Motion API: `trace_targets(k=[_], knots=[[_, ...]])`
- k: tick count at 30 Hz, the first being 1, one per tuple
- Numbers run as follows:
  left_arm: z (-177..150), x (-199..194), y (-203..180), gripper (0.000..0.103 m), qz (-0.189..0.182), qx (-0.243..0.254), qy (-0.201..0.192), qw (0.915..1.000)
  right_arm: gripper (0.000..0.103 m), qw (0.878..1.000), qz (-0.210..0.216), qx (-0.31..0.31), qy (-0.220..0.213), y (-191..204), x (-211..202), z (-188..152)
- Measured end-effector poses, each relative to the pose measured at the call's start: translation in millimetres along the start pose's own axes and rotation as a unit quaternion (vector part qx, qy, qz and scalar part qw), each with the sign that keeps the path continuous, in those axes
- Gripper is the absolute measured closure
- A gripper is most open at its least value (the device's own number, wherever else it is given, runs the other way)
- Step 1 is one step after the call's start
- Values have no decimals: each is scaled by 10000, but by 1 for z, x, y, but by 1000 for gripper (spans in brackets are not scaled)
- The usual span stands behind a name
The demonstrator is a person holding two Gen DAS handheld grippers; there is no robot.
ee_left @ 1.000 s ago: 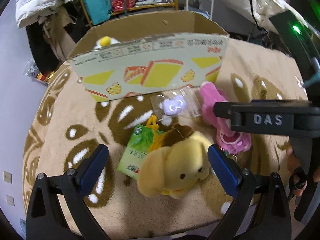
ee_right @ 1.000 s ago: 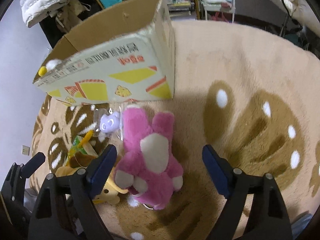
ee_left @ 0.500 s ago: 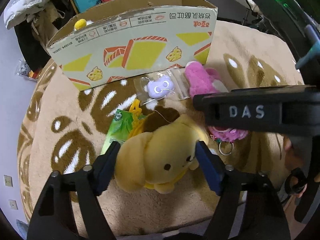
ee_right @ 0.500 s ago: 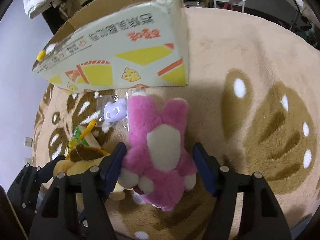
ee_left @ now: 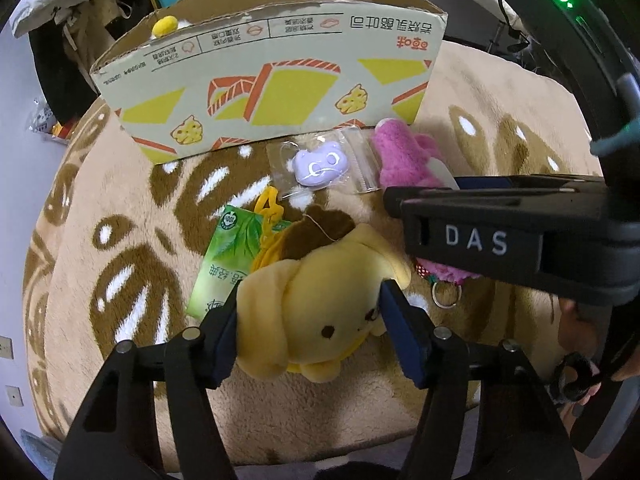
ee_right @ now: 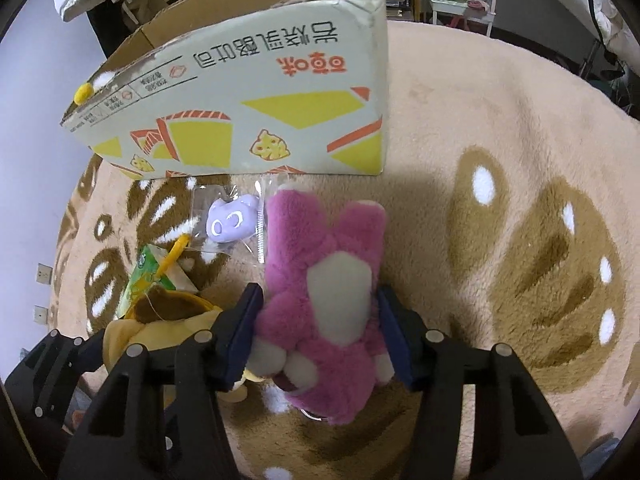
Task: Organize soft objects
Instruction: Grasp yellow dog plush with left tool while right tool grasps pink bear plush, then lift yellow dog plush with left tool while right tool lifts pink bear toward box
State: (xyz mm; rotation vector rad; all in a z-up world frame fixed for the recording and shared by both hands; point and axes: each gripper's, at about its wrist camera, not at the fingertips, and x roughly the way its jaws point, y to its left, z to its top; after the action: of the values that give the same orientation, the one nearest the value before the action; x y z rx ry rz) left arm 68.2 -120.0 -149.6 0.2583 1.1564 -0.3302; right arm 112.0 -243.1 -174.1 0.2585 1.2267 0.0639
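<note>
A yellow dog plush [ee_left: 320,292] lies on the tan rug, between the blue pads of my left gripper [ee_left: 312,328]. Those jaws are closing and both pads press its sides. Just to its right lies a pink bear plush [ee_right: 324,248] with a pale belly. My right gripper [ee_right: 318,324] is closing on it, with both pads against its flanks. An open cardboard box [ee_left: 280,92] printed with yellow shapes stands just beyond both toys. Both grippers point steeply down, side by side.
A small purple toy in a clear bag [ee_left: 320,162] and a green packet [ee_left: 228,256] lie between the plushes and the box. A yellow-and-white soft thing [ee_left: 166,26] peeks over the box's left rim. The patterned rug [ee_right: 500,120] stretches right. Shelves and clutter stand behind.
Both grippers have come down over their plushes and narrowed from wide apart until the pads touch the toys. The box and the toys look nearer in both views.
</note>
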Motion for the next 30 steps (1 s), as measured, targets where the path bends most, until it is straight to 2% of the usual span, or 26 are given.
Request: trace_targets(k=[6, 13, 21, 25, 30], knots=[[1, 0, 2, 40, 14, 21, -25, 10000, 43, 9999, -121, -99, -30, 13, 3, -2], [0, -9, 6, 48, 79, -172, -180, 9997, 49, 9995, -194, -156, -183, 14, -5, -5], [-4, -45, 4, 48, 413, -163, -964, 9944, 53, 9981, -172, -195, -555, 10, -29, -2], [-5, -61, 11, 48, 400, -384, -1258, 9905, 54, 9975, -115, -161, -672, 7, -41, -5], [-7, -76, 25, 48, 614, -629, -1590, 9834, 54, 9966, -67, -71, -815, -2, -57, -7]])
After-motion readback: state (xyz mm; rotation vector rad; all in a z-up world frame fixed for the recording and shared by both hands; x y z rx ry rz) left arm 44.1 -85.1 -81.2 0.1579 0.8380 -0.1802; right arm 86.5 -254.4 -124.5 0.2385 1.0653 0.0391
